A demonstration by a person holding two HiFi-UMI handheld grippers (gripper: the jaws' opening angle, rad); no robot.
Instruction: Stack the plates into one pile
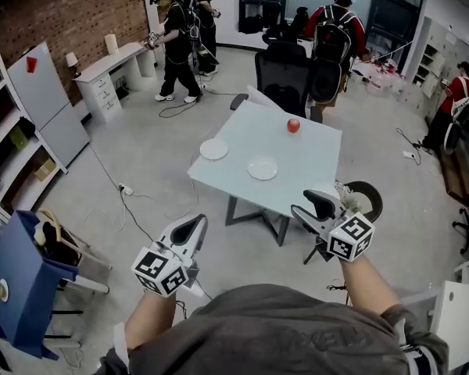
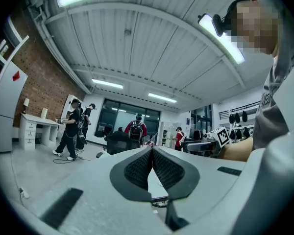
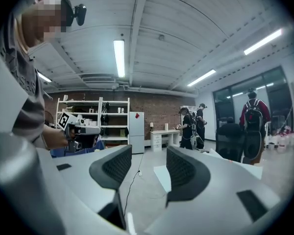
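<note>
White plates, two of them, lie flat and apart on the table (image 1: 305, 170). The edge plate (image 1: 214, 149) sits near the table's left edge, and the middle plate (image 1: 263, 168) lies just beside it, nearer the table's centre. A small red round thing (image 1: 294, 125) rests toward the table's far side, well clear of both. Nothing is stacked yet.

The left gripper (image 1: 195, 225) and the right gripper (image 1: 322, 201) both hang short of the table's near edge, over the floor, pointing roughly level toward it. The left jaws are pressed together with nothing between them. The right jaws stand spread and empty, with only floor and a corner of the table showing in the gap.

The step in hand looks like the approach, with no plate reached. Next, one gripper has to get over the table's near edge and down to a plate rim. The right one, already spread, seems best placed for the middle plate. A thin plate lying flat gives little to pinch, so the jaws probably need to tilt down and bite the rim. The plate would then go across onto the edge plate. The left jaws must part before they can help.
</note>
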